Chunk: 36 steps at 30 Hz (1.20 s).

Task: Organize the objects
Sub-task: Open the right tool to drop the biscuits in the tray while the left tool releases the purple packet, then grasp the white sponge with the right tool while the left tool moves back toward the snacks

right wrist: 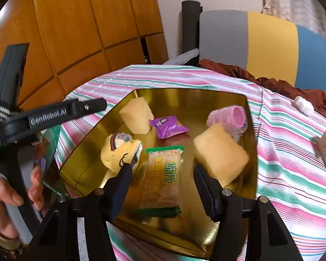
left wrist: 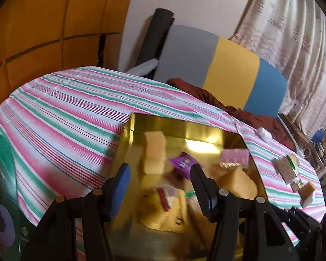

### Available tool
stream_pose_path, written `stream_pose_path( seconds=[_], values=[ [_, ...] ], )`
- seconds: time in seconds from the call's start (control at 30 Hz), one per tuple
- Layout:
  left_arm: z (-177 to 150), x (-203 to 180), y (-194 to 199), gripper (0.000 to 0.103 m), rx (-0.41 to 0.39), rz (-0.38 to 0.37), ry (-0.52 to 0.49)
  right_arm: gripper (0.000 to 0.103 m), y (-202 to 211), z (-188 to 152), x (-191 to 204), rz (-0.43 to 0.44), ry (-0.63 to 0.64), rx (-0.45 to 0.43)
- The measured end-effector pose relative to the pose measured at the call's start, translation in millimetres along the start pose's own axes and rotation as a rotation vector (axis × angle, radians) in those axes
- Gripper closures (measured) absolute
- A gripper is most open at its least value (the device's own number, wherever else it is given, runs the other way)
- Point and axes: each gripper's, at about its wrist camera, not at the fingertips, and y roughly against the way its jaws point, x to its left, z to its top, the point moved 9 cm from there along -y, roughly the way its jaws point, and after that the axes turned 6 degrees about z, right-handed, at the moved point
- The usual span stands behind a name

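Observation:
A gold tin box (right wrist: 184,93) stands open on a striped cloth (right wrist: 293,174). Inside it lie two yellow sponges (right wrist: 221,154) (right wrist: 137,115), a purple packet (right wrist: 168,126), a pink roller (right wrist: 230,115), a yellow plush toy (right wrist: 119,152) and a green-edged snack packet (right wrist: 163,174). My right gripper (right wrist: 163,180) hangs open over the snack packet, with its pads clear of the packet's sides. My left gripper (left wrist: 159,182) is open too, low over the near part of the box (left wrist: 173,126), with nothing gripped. A person's hand (right wrist: 4,191) holds the left tool.
On the cloth right of the box lie small white cartons (left wrist: 286,167), another sponge (left wrist: 307,193) and a white wad (left wrist: 264,133). A green printed lid (left wrist: 0,174) sits at the left. Behind are a maroon cloth (left wrist: 250,113), a grey, yellow and blue panel (left wrist: 228,69) and wooden doors (right wrist: 76,21).

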Motion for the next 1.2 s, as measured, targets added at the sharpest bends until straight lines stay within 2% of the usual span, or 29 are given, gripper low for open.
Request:
stream_pose_path(
  seconds=[0.13,0.37,0.67,0.83,0.97,1.07,1.2],
  values=[
    [-9.5,-19.7,0.5,0.045,0.025,-0.050,-0.026,0.042,14.2,4.9,-11.2,-0.029,-0.004,-0.025],
    [-23.0,-53.8,7.9,0.045,0.031,-0.090,-0.107,0.041,34.5,-0.3,-42.0,-0.095,-0.057,-0.031],
    [-40.7,-95.9,17.5,0.045,0.047,-0.155,-0.197,0.041,71.8,-15.5,-110.5,-0.221,-0.135,0.003],
    [-49.6,-118.2,24.1,0.045,0.046,-0.187,-0.247,0.041,108.3,-24.5,-170.1,-0.370,-0.168,0.016],
    [-57.4,-135.7,28.2,0.045,0.045,-0.210,-0.285,0.039,150.2,-28.0,-232.8,-0.566,-0.229,-0.002],
    [-63.5,-148.8,31.0,0.045,0.050,-0.230,-0.317,0.034,185.9,-35.4,-288.0,-0.715,-0.321,-0.019],
    [-72.9,-164.7,34.5,0.045,0.057,-0.252,-0.358,0.034,211.6,-63.5,-357.6,-0.801,-0.475,0.037]
  ],
)
